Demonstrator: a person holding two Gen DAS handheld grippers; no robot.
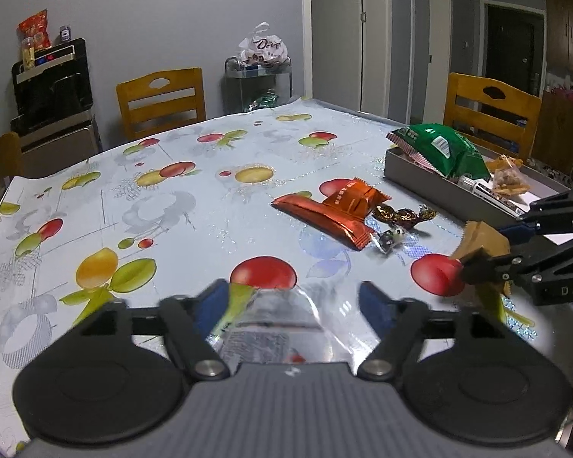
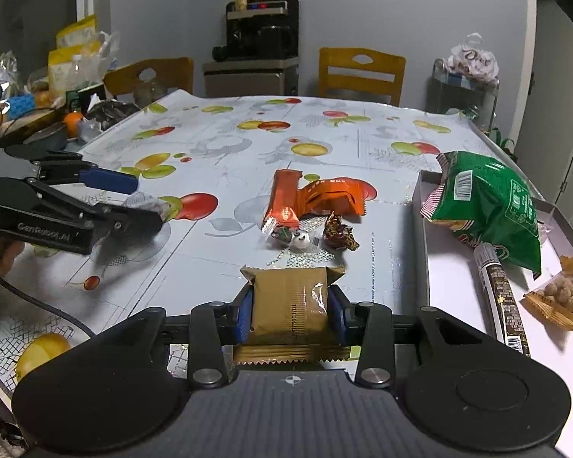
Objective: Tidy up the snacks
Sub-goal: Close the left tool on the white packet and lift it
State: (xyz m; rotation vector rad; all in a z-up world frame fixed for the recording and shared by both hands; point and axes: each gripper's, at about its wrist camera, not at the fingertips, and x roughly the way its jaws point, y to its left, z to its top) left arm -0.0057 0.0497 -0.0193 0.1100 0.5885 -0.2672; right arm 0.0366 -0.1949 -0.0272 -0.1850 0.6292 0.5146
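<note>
Open tabletop: wide bare stretch of fruit-print tablecloth [image 2: 248, 129] is seen beyond the snack cluster, up to the far chairs [image 2: 361, 74].
Centre obstacle: orange wrappers [image 2: 317, 198] and small candies [image 2: 317, 236] are grouped mid-table.
Right side: passage is bounded by grey tray [image 2: 420, 229]; green bag [image 2: 489, 206] overhangs its near wall.
Left side: table edge is crowded by clutter [image 2: 68, 87].
</note>
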